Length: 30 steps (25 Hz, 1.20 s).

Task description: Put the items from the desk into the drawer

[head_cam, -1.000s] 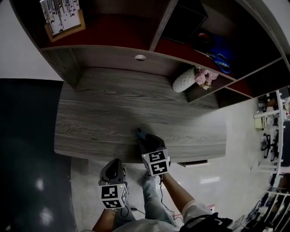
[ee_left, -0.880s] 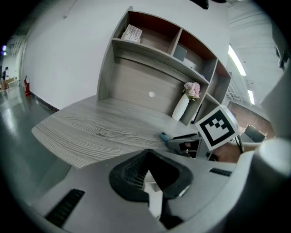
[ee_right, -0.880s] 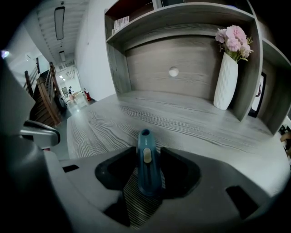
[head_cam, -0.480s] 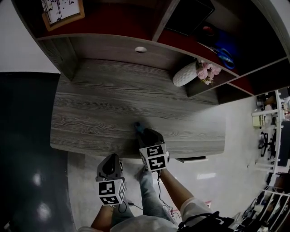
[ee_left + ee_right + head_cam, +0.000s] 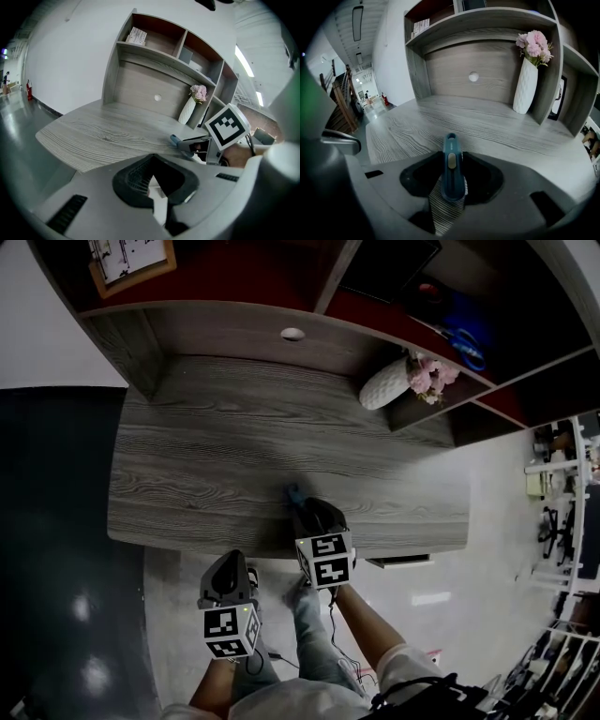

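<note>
My right gripper (image 5: 298, 504) is shut on a blue utility knife (image 5: 451, 164), which sticks out forward between the jaws. It hovers over the front edge of the grey wooden desk (image 5: 206, 474), and the knife's tip (image 5: 292, 491) points toward the back. From the left gripper view the knife (image 5: 175, 139) shows at the right, in front of the marker cube. My left gripper (image 5: 228, 566) hangs just in front of the desk's front edge, left of the right one. Its pads (image 5: 157, 199) meet with nothing between them. A drawer front (image 5: 398, 562) shows under the desk's front edge at the right.
A white vase with pink flowers (image 5: 389, 390) stands at the desk's back right against the shelf unit. Above it the shelves hold a framed picture (image 5: 127, 259) and blue items (image 5: 464, 334). The person's legs (image 5: 314, 652) are below the desk edge.
The head camera shifts a little. Both grippers keep their places, and the right one still holds the knife.
</note>
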Each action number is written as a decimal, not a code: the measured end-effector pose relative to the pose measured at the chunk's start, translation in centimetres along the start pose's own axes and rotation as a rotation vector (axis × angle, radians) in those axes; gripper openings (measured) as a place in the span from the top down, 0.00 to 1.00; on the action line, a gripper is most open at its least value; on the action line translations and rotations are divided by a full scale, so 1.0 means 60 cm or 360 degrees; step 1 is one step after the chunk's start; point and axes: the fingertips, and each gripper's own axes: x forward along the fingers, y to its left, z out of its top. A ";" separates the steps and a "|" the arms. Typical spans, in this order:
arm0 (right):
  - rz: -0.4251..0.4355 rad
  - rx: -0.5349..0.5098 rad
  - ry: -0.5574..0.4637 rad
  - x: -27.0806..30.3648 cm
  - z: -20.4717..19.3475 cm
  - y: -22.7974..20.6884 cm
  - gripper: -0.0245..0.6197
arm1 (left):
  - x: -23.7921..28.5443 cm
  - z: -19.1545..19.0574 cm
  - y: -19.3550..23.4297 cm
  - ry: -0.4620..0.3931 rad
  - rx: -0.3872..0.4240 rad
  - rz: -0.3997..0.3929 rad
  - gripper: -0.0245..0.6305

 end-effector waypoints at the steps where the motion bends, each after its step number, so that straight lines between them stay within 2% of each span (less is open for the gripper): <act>1: -0.0003 0.0003 -0.0002 -0.003 0.000 -0.001 0.76 | 0.000 0.002 -0.001 -0.0002 0.0003 -0.0003 0.96; 16: -0.0088 0.0088 -0.0071 -0.071 -0.007 -0.041 0.76 | -0.004 0.017 -0.072 -0.0013 0.0117 -0.0134 0.96; 30: -0.0226 0.0226 -0.0130 -0.164 -0.053 -0.112 0.76 | 0.003 -0.003 -0.175 0.0027 0.0272 -0.0284 0.96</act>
